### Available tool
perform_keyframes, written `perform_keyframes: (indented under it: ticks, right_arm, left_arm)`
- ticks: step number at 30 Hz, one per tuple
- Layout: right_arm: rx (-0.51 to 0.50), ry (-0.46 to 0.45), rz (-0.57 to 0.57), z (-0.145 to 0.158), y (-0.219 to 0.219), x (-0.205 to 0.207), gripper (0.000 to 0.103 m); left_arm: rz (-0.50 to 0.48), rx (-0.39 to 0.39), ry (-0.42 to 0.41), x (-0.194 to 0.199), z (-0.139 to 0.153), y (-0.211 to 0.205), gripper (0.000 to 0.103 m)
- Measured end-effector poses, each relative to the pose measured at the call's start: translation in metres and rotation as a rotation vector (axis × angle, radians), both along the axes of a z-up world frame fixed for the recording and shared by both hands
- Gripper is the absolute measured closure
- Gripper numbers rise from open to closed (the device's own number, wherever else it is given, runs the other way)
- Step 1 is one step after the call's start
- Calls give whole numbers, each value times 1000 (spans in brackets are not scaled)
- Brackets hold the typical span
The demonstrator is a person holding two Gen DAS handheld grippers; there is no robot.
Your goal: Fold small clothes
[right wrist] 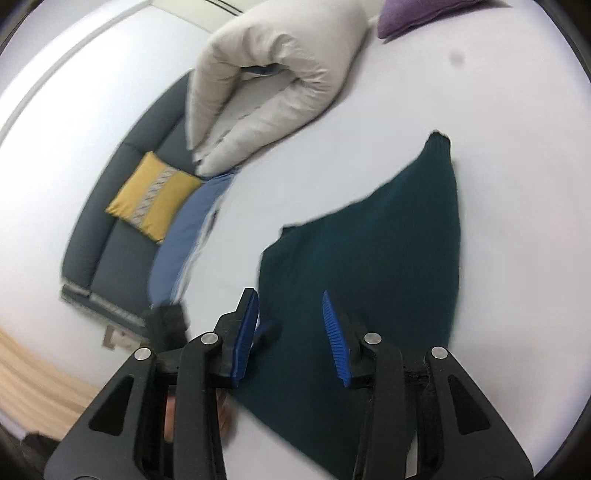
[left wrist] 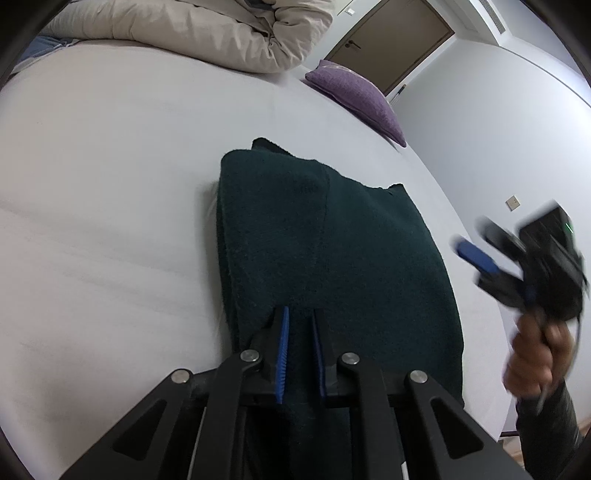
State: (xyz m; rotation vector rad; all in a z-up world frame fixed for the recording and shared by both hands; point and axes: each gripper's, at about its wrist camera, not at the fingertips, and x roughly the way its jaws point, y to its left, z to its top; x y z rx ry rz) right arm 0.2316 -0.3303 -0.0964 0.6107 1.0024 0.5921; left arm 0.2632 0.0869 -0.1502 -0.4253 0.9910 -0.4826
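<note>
A dark green knitted garment (left wrist: 332,240) (right wrist: 388,240) lies folded into a long shape on the white bed sheet (left wrist: 110,184) (right wrist: 498,110). My left gripper (left wrist: 300,314) is at the garment's near end, its blue pads close together with green fabric pinched between them. My right gripper (right wrist: 289,293) hovers over the garment's near left corner, jaws apart and nothing between them. In the left wrist view that right gripper (left wrist: 476,240) shows blurred beyond the bed's right edge, held by a hand (left wrist: 535,350).
A rolled beige duvet (left wrist: 221,33) (right wrist: 266,74) and a purple cushion (left wrist: 362,96) (right wrist: 417,14) lie at the far side of the bed. A blue cloth (right wrist: 188,229) hangs at the bed's left edge, beside a grey sofa (right wrist: 110,240) with a yellow cushion (right wrist: 155,195).
</note>
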Motion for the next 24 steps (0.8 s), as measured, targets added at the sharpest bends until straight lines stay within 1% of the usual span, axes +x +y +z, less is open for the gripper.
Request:
perform_keyframes:
  ticks: [2,4,7,9,11,13,14,16,17,18,19,20,21,22,23,24]
  right_arm:
    - [10,60,19,-9,4,23,67]
    - [-45,117,-6,-25,12,47,69]
    - [-67,140,-43,-45,9,66,69]
    - [-40,161,-77,-58,0,78,71]
    - [3,160,-106,-66,-7,84,74]
    - [16,136,-147,-66,-15,86,74]
    - [23,130,-170,-64,-20,86,73]
    - [46,134,-249,-57,-37,73,69]
    - [88,136,-261,-54,-43,62,67]
    - [129,130,-245,-51,-46,50,67]
    - [178,111,-191,-43,-42,34,67]
    - [194,98,-151,-38,-38,23,67]
    - [219,63,-72,-29,-29,2,67]
    - [231,44,-21,-25,-24,-13,67]
    - [237,36,47,-24,-15,-31,66]
    - [241,38,83,-25,-11,-41,66]
  left_arm:
    - [-8,7,0,1,-1,-1,88]
    - [-16,15,1,2,-1,-1,88]
    - [-19,1,8,4,-2,-1,88]
    - [-20,-14,11,5,-4,1,89]
    - [-17,-30,13,7,-6,3,89]
    - [-16,-34,12,7,-7,2,89]
    - [-16,-35,11,7,-7,2,89]
    - [-15,-36,9,7,-8,1,89]
    - [-15,-38,9,7,-8,1,89]
    - [-14,-40,10,8,-8,2,89]
    - [-14,-43,11,8,-8,2,89]
    - [-13,-46,12,7,-9,3,89]
    - [-11,-52,13,7,-10,4,89]
    - [-10,-59,16,7,-10,4,89]
    - [-9,-65,17,7,-11,6,89]
    - [-6,-76,20,7,-12,7,89]
